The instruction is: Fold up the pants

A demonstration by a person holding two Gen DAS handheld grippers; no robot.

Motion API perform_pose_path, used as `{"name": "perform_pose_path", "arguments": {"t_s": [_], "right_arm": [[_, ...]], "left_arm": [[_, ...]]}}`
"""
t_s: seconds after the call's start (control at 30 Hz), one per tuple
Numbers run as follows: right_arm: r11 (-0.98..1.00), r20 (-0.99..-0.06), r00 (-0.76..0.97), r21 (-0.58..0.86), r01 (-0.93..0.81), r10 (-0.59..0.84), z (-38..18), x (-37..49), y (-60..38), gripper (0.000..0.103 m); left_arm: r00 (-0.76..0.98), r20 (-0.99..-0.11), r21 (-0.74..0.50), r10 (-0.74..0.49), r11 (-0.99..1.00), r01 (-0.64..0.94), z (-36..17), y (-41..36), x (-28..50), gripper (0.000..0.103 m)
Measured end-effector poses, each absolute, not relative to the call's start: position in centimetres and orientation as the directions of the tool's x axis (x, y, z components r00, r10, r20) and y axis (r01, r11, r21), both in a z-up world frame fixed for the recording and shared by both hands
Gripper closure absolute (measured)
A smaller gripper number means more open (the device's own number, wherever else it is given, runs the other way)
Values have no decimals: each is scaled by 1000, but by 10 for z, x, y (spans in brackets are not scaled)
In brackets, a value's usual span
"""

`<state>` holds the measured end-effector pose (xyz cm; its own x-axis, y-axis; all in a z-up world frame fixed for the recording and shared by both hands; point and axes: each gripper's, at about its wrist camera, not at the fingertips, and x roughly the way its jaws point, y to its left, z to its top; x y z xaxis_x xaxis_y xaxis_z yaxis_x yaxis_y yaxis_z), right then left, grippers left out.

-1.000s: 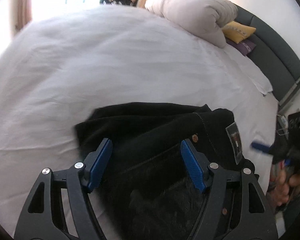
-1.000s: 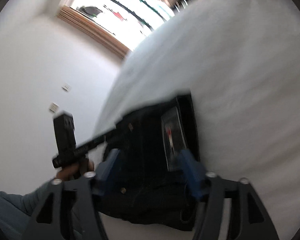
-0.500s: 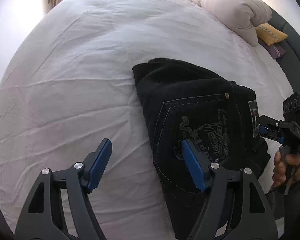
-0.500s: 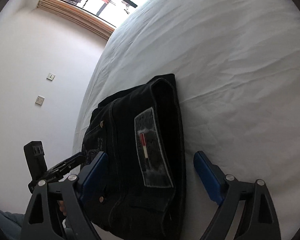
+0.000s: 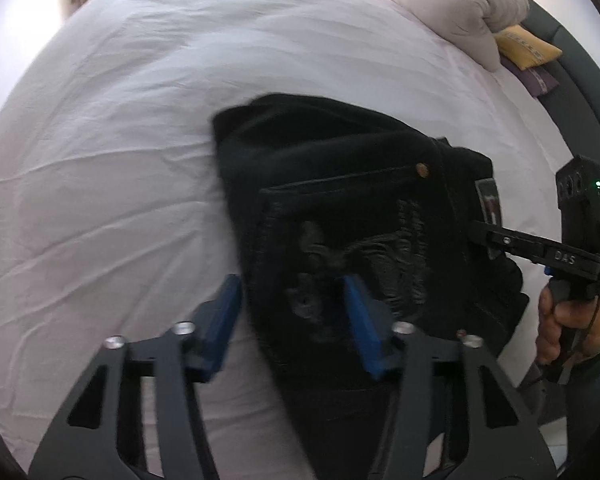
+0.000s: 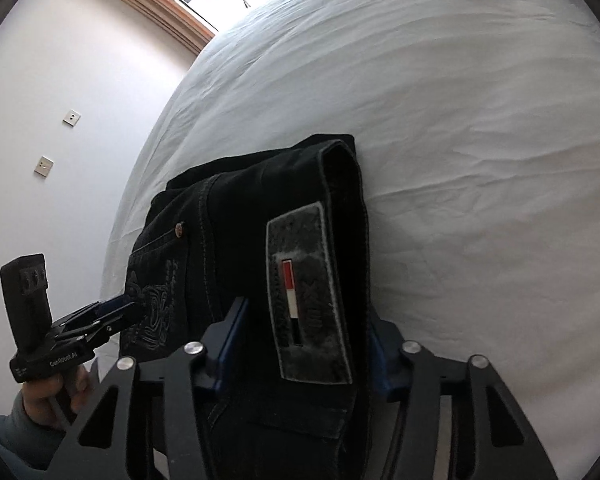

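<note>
Although the pants [image 5: 340,208] already lie as a compact dark bundle on the white bed [image 5: 120,128], both tongs are at its near end, so the fold looks close to finished or about to be tightened. The bundle's long axis runs away from the person, toward the rolled duvet [image 5: 452,4] at the head of the bed. Left tongs [image 5: 292,316] are spread wide, straddling the bundle's left edge: one blue finger sits over bare sheet beside the pants, the other over the embroidered back pocket [image 5: 352,248]. Whether they touch the cloth I cannot tell; that view is blurred. Right tongs [image 6: 300,340] bracket the waistband on the opposite side, with the leather patch [image 6: 304,304] between the fingers, which sit close against the denim, apparently pinching it. Each hand is equally near its own side, so the next move likely turns on both working that near end together along the axis.
</note>
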<state>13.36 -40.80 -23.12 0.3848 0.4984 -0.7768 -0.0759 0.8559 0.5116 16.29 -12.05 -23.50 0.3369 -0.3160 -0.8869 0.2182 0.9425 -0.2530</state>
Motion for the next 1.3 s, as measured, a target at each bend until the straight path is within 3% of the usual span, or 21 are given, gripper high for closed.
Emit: {"name": "perform_pose_path", "arguments": {"t_s": [0.27,0.3,0.6,0.9,1.1,1.17,1.23,1.3], "right_arm": [[928,-830,418,355,-114,369,-213,123,-388,71],[937,-834,428,327,-125,348,-208,121,-382,79],[953,-796,525,231,-198,302,-158,97,-347,83],[927,-702,605,282,-248,375,-109,131,-312,84],[912,-718,569,374,-171,401,-149,190,-312,84],[926,-757,539,350,-142,369,-179,207,-310,76],[955,-826,490,292,-49,278,-209,220,-314,43],[936,-807,505,352,-4,306,-216,217,-327,36]], "left_arm": [[339,-875,-274,-345,931,241,-230,-125,163,80],[343,-872,-275,-349,929,248,-227,-126,162,81],[366,-806,-405,-465,885,231,-192,-95,165,85],[499,-776,-278,-387,919,280,-125,-45,206,85],[485,-808,-244,-333,940,238,-159,-23,244,85],[445,-845,-225,-297,952,208,-194,-17,250,81],[438,-856,-219,-276,960,175,-218,-13,253,73],[448,-846,-248,-290,957,152,-222,-3,249,60]]}}
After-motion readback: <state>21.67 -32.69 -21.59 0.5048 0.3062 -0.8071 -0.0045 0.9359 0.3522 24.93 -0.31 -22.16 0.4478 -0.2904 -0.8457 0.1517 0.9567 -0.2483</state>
